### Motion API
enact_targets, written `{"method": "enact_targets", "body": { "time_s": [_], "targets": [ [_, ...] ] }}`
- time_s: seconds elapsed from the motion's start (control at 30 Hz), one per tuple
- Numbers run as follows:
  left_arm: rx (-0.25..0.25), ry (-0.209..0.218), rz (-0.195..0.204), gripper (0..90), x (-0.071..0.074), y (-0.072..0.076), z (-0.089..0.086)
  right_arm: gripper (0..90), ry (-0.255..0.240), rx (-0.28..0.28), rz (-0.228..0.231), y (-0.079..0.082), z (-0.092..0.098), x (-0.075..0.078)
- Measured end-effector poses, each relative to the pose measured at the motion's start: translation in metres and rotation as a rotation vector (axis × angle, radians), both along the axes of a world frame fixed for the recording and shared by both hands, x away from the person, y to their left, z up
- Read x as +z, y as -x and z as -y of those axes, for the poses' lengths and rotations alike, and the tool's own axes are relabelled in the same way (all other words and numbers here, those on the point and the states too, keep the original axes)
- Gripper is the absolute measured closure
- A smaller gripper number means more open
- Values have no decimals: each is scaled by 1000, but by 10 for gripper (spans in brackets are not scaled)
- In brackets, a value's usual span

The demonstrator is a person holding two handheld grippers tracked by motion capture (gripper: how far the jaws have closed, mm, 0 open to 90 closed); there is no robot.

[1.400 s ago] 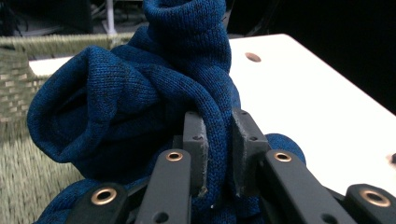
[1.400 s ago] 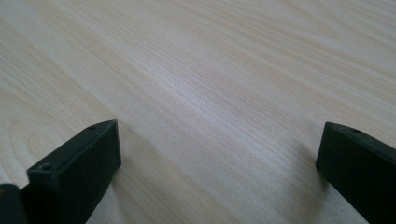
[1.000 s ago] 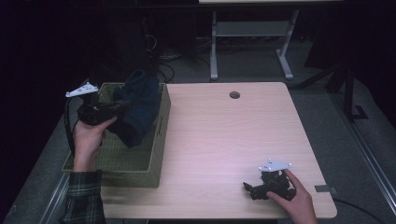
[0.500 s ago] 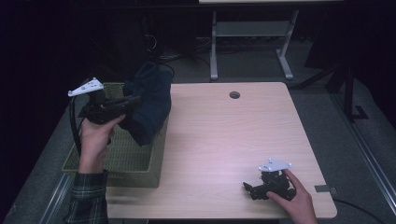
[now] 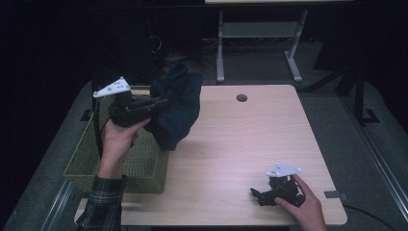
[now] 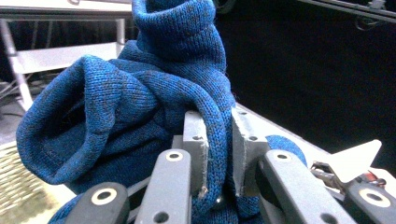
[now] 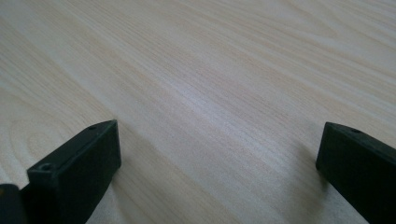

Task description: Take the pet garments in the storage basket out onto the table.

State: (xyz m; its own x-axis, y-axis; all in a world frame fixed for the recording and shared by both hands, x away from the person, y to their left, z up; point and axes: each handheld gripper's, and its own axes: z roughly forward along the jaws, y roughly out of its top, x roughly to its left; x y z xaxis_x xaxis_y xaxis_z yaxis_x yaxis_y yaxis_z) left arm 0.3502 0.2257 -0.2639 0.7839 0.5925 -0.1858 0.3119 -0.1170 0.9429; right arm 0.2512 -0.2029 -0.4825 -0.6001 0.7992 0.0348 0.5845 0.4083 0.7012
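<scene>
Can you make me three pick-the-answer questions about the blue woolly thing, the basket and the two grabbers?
1. Where is the green basket?
A. at the left edge of the table
B. on the floor behind the table
C. in the table's middle

2. What colour is the knitted cloth?
A. red
B. blue
C. white

3. How do the right gripper's jaws stand?
A. shut on a cup
B. pinching the cloth
C. wide apart, nothing between them

Answers:
1 A: in the high view the basket sits on the table's left side, under the left gripper.
2 B: the left gripper view shows blue knit pinched between its jaws.
3 C: in the right gripper view there is bare wood between the two jaws.
</scene>
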Motion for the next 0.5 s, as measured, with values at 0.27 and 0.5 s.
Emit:
{"method": "enact_targets", "body": {
  "time_s": [0.27,0.5],
  "targets": [
    [-63,-4,-1,777,-1,-3,32,0,-1,-2,-2,0,0,0],
    [-116,-10,-2,777,-2,-4,59,0,-1,-4,-3,0,0,0]
  ]
}}
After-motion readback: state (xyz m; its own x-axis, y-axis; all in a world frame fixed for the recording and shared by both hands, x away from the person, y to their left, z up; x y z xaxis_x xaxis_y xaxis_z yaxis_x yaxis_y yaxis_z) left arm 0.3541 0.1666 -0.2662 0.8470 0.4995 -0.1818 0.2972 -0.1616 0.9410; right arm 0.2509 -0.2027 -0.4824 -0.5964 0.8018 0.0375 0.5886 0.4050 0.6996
